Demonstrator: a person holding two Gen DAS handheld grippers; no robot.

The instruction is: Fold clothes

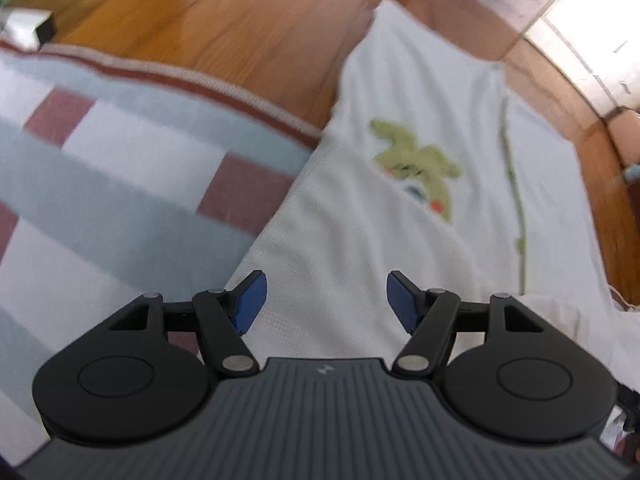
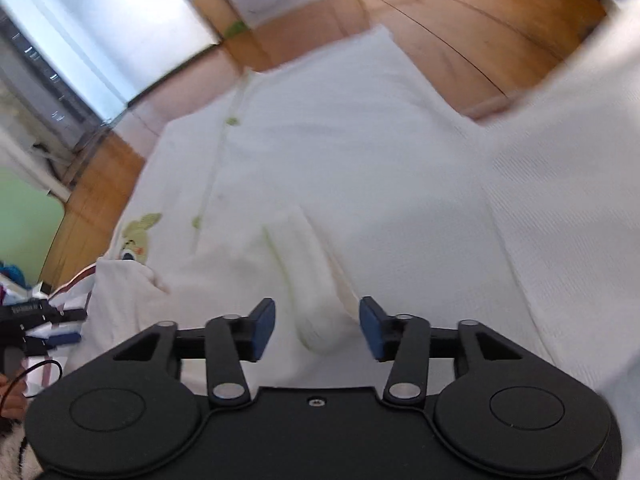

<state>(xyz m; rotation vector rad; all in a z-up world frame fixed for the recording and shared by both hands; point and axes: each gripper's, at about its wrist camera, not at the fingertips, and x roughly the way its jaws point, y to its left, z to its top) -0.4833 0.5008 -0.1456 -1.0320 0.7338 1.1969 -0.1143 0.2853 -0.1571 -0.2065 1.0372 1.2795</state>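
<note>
A white knit baby garment [image 1: 384, 208] with a green animal patch [image 1: 416, 164] and green trim lies spread on the wooden floor. It also fills the right wrist view [image 2: 340, 168], where a folded collar or cuff [image 2: 304, 272] lies just ahead of the fingers. My left gripper [image 1: 326, 300] is open and empty above the garment's near edge. My right gripper [image 2: 318, 328] is open and empty, its jaws on either side of that fold without touching it. Both views are blurred.
A blue, white and maroon checked blanket [image 1: 100, 168] lies left of the garment. Wooden floor [image 1: 224, 20] lies beyond. The left gripper's black body [image 2: 36, 320] shows at the right wrist view's left edge. A bright window or door [image 2: 100, 28] stands at the back.
</note>
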